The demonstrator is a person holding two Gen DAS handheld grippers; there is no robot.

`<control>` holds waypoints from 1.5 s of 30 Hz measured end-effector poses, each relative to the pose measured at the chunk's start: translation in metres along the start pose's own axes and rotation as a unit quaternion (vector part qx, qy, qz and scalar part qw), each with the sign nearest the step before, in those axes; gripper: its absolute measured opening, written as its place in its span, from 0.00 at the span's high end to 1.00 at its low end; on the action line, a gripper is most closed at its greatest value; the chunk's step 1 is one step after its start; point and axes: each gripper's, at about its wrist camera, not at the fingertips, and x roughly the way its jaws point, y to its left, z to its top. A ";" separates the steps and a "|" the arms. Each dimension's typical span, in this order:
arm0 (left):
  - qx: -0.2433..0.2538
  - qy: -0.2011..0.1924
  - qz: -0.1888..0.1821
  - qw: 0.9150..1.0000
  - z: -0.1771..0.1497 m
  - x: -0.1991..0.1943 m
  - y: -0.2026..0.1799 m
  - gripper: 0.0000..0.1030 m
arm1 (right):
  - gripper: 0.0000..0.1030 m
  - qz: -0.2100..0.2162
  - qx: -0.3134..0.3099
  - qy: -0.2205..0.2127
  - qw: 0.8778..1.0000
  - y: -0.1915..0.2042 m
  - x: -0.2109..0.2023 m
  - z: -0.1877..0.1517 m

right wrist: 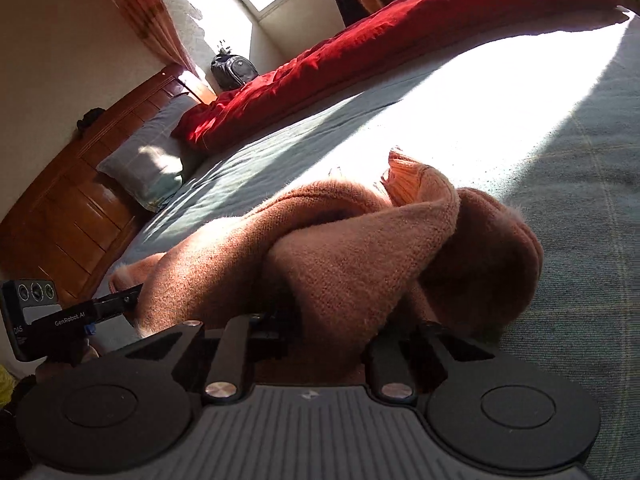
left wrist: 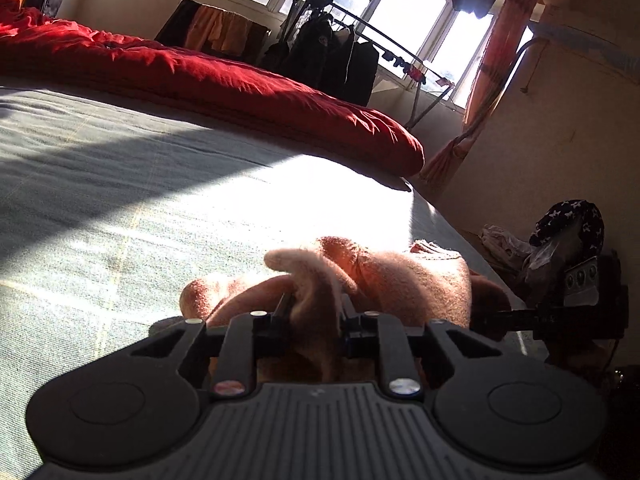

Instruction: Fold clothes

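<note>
Both grippers same build: matte black plastic w/ grey ribbed centre plate at the base. Left gripper [left wrist: 316, 304]: two round black discs either side of the ribbed plate, each w/ a raised circular outline; angular black link arms run fwd to slim black fingers, silver round pivot screws at the joints, small blue bit near one finger mount. Right gripper [right wrist: 320, 320]: same discs, ribbed plate w/ small logo mark, silver screw heads. Seen side-on from the other cam, each unit carries a silver-grey panel w/ three round lenses; one reads "GenRobot.AI" in white, plus "DAS".
</note>
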 end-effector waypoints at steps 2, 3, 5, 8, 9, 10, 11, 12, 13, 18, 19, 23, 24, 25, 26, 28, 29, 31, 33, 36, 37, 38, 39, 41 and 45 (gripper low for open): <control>0.024 0.002 0.027 0.999 0.005 -0.003 -0.007 0.85 | 0.92 -0.026 -0.038 0.010 0.999 0.008 -0.003 0.006; 0.035 0.002 0.038 0.999 0.009 -0.003 -0.009 0.86 | 0.92 -0.041 -0.058 0.009 0.997 0.010 -0.007 0.011; 0.058 0.001 0.058 0.997 0.018 -0.004 -0.014 0.86 | 0.93 -0.089 -0.110 0.007 0.990 0.017 -0.013 0.023; 0.085 0.004 0.076 0.994 0.035 0.003 -0.021 0.86 | 0.93 -0.121 -0.151 0.010 0.981 0.020 -0.018 0.046; 0.098 0.001 0.083 0.992 0.040 0.006 -0.024 0.87 | 0.93 -0.133 -0.167 0.012 0.977 0.023 -0.017 0.052; 0.112 -0.002 0.089 0.990 0.044 0.009 -0.028 0.87 | 0.93 -0.145 -0.182 0.014 0.972 0.025 -0.016 0.058; 0.126 -0.005 0.096 0.987 0.049 0.011 -0.031 0.87 | 0.93 -0.154 -0.195 0.019 0.968 0.026 -0.014 0.063; 0.132 -0.005 0.100 0.986 0.054 0.016 -0.033 0.87 | 0.93 -0.164 -0.208 0.024 0.964 0.026 -0.011 0.067; 0.139 -0.006 0.105 0.985 0.060 0.020 -0.035 0.87 | 0.93 -0.177 -0.225 0.029 0.958 0.029 -0.006 0.071; 0.165 -0.009 0.130 0.978 0.079 0.037 -0.036 0.87 | 0.93 -0.218 -0.291 0.042 0.931 0.038 0.017 0.089; 0.165 -0.010 0.135 0.977 0.084 0.041 -0.034 0.87 | 0.93 -0.224 -0.298 0.043 0.927 0.039 0.020 0.092; 0.165 -0.011 0.154 0.974 0.100 0.053 -0.023 0.87 | 0.93 -0.249 -0.325 0.043 0.911 0.035 0.033 0.108; 0.167 -0.011 0.160 0.973 0.104 0.057 -0.021 0.87 | 0.93 -0.258 -0.334 0.042 0.905 0.034 0.036 0.112; 0.169 -0.011 0.165 0.972 0.108 0.061 -0.019 0.87 | 0.93 -0.267 -0.341 0.041 0.900 0.032 0.040 0.117; 0.170 -0.012 0.171 0.971 0.115 0.067 -0.016 0.87 | 0.93 -0.276 -0.347 0.040 0.895 0.029 0.043 0.121; 0.172 -0.014 0.181 0.968 0.126 0.078 -0.012 0.87 | 0.93 -0.295 -0.346 0.036 0.890 0.021 0.049 0.132; 0.173 -0.015 0.185 0.967 0.131 0.083 -0.010 0.88 | 0.93 -0.302 -0.342 0.036 0.889 0.016 0.052 0.138; 0.181 -0.015 0.195 0.964 0.140 0.096 -0.007 0.88 | 0.93 -0.313 -0.334 0.030 0.889 0.006 0.057 0.150; 0.189 -0.016 0.204 0.960 0.147 0.107 -0.005 0.88 | 0.93 -0.325 -0.328 0.027 0.887 -0.005 0.063 0.161; 0.204 -0.017 0.219 0.954 0.161 0.129 -0.005 0.88 | 0.93 -0.341 -0.317 0.023 0.885 -0.021 0.073 0.176; 0.203 -0.018 0.224 0.953 0.166 0.135 -0.004 0.88 | 0.93 -0.345 -0.315 0.022 0.884 -0.025 0.076 0.181; 0.202 -0.019 0.228 0.952 0.171 0.141 -0.003 0.88 | 0.93 -0.352 -0.312 0.021 0.882 -0.031 0.082 0.187; 0.201 -0.022 0.231 0.952 0.176 0.148 0.000 0.88 | 0.93 -0.358 -0.309 0.020 0.881 -0.035 0.086 0.192; 0.202 -0.026 0.238 0.950 0.183 0.160 0.003 0.88 | 0.93 -0.369 -0.304 0.018 0.878 -0.043 0.097 0.201; 0.209 -0.035 0.268 0.940 0.185 0.193 0.011 0.87 | 0.92 -0.379 -0.283 0.030 0.881 -0.063 0.123 0.205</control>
